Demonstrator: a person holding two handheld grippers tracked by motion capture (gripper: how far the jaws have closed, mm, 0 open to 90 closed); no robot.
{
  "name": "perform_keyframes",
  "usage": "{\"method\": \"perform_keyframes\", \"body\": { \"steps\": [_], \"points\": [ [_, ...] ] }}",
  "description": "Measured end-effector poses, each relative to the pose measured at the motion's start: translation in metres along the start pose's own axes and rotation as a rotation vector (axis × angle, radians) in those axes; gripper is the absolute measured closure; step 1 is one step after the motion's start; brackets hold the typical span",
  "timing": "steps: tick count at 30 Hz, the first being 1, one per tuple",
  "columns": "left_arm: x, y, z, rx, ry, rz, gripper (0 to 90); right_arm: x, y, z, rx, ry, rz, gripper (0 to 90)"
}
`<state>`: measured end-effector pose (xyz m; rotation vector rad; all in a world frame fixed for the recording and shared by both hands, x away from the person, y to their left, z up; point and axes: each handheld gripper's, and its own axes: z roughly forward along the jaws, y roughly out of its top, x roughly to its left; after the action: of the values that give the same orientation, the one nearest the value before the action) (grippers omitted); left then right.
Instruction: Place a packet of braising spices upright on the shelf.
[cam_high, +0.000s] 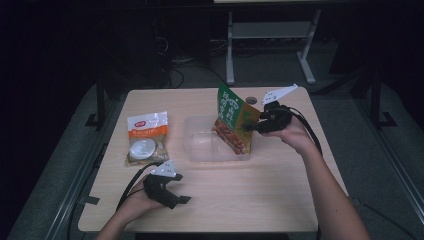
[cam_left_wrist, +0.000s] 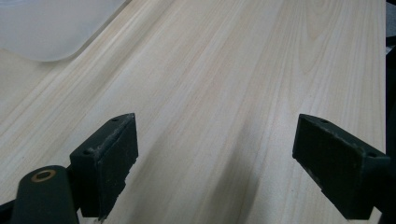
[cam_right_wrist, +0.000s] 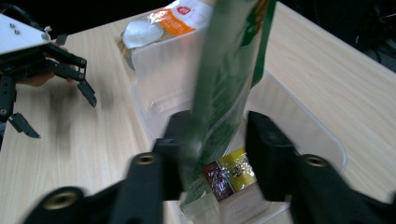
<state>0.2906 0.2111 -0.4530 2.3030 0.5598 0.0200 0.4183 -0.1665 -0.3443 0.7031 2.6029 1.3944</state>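
Note:
A green snack bag with a reddish picture on its front stands tilted in a clear plastic container at the table's middle. My right gripper is at the bag's right edge. In the right gripper view the bag runs blurred between the jaws of my right gripper. The jaws stand apart, with a gap beside the bag, so the gripper is open. Over bare wood near the front left, my left gripper is open with nothing between its fingers.
A white and orange snack packet lies flat left of the container, also seen in the right gripper view. The container's corner shows ahead of the left gripper. Dark floor and a metal frame lie beyond the table.

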Motion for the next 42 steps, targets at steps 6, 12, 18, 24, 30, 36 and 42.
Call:
{"method": "perform_keyframes", "body": {
  "steps": [6, 12, 18, 24, 30, 36, 42],
  "points": [
    [0.0, 0.0, 0.0, 0.004, 0.001, 0.005, 13.6, 0.004, -0.001, -0.007, -0.011, -0.028, 0.021, 34.2],
    [0.0, 0.0, 0.0, 0.002, 0.004, 0.005, 13.7, 0.013, -0.009, -0.012, -0.02, -0.044, 0.009, 28.3],
    [0.001, 0.0, 0.0, 0.001, 0.003, 0.003, 13.6, 0.021, -0.018, -0.019, -0.014, -0.084, -0.001, 23.3],
    [0.0, 0.0, 0.0, 0.002, 0.007, 0.002, 13.7, 0.032, -0.036, -0.027, -0.02, -0.107, 0.016, 23.2],
    [0.001, 0.0, -0.001, 0.002, 0.016, 0.005, 13.6, 0.052, -0.062, -0.029, -0.024, -0.131, 0.018, 22.9],
    [0.002, -0.001, -0.002, 0.006, 0.019, 0.005, 13.6, 0.07, -0.085, -0.023, -0.006, -0.121, 0.016, 22.4],
    [0.002, -0.001, -0.003, 0.002, 0.028, 0.014, 13.7, 0.085, -0.102, -0.015, -0.002, -0.115, 0.019, 22.5]
  ]
}}
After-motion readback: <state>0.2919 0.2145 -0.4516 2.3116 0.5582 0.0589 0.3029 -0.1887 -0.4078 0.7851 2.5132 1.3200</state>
